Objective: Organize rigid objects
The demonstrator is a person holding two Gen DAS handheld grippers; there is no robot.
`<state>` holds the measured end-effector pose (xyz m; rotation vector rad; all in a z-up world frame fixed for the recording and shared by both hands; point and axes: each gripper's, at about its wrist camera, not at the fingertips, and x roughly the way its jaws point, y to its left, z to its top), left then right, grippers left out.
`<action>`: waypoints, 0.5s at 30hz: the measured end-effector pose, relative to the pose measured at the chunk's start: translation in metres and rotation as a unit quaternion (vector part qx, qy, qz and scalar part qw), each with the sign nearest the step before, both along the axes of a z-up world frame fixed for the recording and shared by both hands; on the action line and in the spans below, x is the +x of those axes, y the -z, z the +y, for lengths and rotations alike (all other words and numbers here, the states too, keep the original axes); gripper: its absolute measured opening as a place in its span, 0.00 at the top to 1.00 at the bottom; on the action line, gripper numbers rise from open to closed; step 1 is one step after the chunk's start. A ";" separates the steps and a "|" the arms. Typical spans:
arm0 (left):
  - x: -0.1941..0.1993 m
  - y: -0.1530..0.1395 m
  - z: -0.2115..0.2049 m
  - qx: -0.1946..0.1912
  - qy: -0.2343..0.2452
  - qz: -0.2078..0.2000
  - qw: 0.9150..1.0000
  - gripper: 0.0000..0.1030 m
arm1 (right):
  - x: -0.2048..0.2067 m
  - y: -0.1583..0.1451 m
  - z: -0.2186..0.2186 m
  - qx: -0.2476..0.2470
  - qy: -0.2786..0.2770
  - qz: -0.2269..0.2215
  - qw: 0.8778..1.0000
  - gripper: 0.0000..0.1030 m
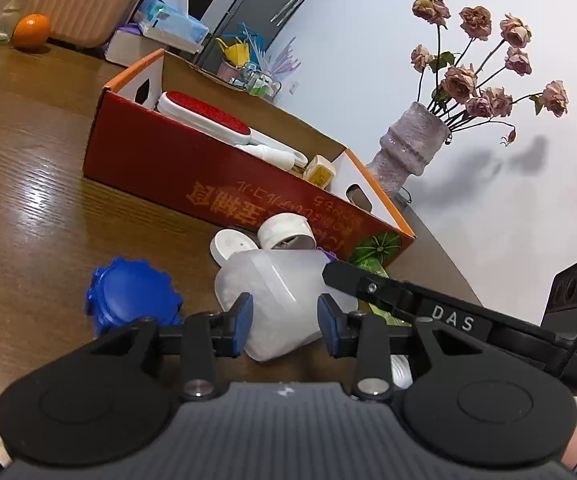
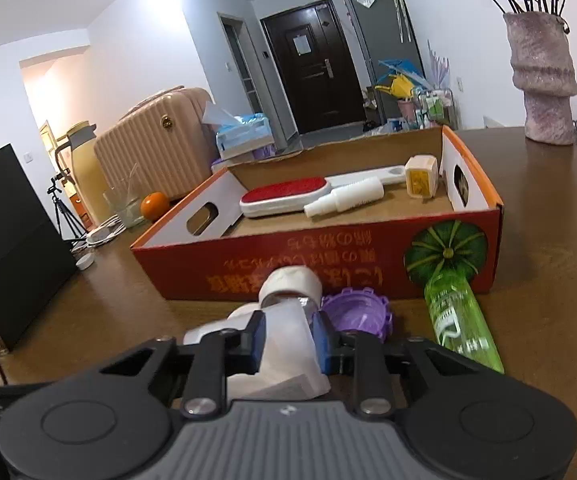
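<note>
Gripping one bottle point(image 1: 280, 280) from two sides, both tongs sit low over the desk point(image 1: 28, 200). The left tongs point(image 1: 285, 320) are clenched on its milky body near the base, a blue pad pressed on each flank. The right tongs point(image 2: 288, 340) are clenched across the same bottle further along, pads tight on the plastic. The bottle lies on its side on the desk, flip cap pointing away from the left tongs. A double hold probably suits it: the shell looks slick and rounded, and one pair of pads could let it swivel or squirt free.

Just beside it wait the other loose things: a blue lid point(image 1: 132, 296) to one side, a purple lid point(image 2: 356, 312) to the other, a small white-capped jar point(image 2: 290, 282) lying just beyond the bottle, and a green bottle point(image 2: 460, 320) lying with its end against the box point(image 1: 160, 168). They crowd the box's near wall, likely waiting to be lifted in.

The box stands open-topped just behind them. A red brush point(image 2: 284, 196), a white sprayer point(image 2: 344, 198) and a small yellow flask point(image 2: 420, 178) already lie on its floor, so sorting seems partly done, with the bottle next.

Farther back a vase point(image 2: 544, 80) of dried roses stands on the desk, well apart from the work.
</note>
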<state>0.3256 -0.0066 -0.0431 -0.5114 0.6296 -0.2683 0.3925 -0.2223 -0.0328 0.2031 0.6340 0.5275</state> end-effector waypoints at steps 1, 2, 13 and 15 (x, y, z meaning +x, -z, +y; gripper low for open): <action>-0.006 -0.002 0.000 0.005 0.001 0.000 1.000 0.65 | -0.004 0.000 -0.001 0.004 -0.003 0.004 1.000 0.77; -0.013 -0.003 -0.001 0.011 0.004 -0.001 1.000 0.65 | -0.010 0.000 -0.002 0.007 -0.006 0.007 1.000 0.77; -0.120 -0.016 0.013 0.048 0.023 0.006 0.999 0.65 | -0.118 0.001 -0.004 0.038 -0.033 0.033 0.998 0.77; -0.137 -0.017 0.014 0.057 0.019 0.004 0.998 0.65 | -0.141 0.000 -0.002 0.038 -0.038 0.033 0.998 0.76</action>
